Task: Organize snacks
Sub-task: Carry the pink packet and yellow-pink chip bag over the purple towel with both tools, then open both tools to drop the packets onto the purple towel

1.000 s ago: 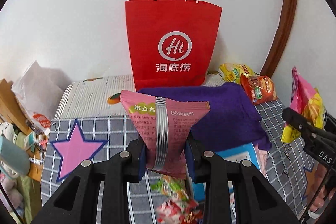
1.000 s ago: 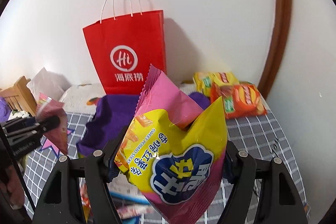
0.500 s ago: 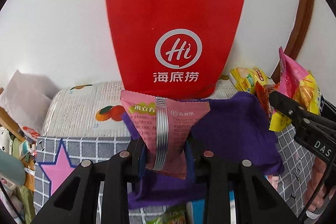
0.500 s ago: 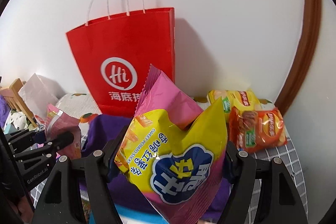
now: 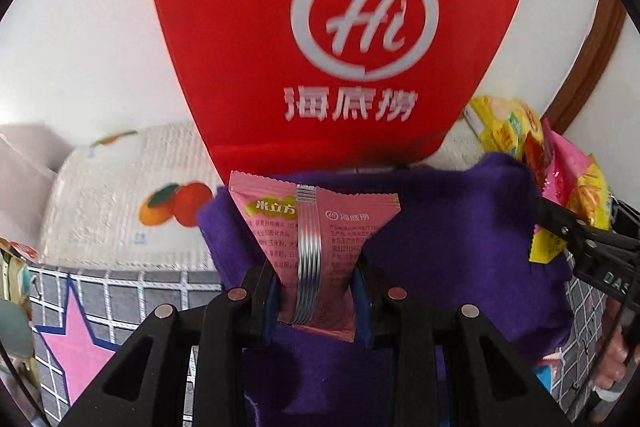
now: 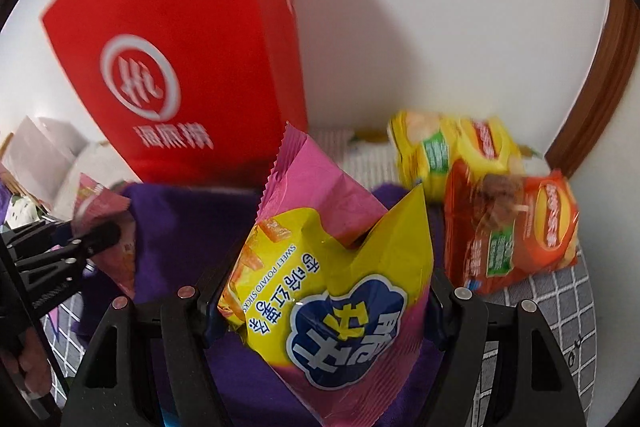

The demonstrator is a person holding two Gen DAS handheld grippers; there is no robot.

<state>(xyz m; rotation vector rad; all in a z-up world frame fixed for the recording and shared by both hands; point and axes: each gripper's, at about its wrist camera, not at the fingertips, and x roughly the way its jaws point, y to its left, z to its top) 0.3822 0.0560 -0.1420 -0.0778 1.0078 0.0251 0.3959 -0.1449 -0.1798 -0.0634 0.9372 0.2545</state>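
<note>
Left gripper: jaws clamping pink packet; right gripper: jaws clamping chip bag; red bag ahead, above both, left nearer.

A: What snacks am I seeing?
B: I've got a small pink packet upright, pinched at its lower half; a yellow-pink sweet potato sticks bag upright, clamped at both sides.
A: Others?
B: Yellow chip bag and orange chip bag lying overlapped by the wall.
</note>
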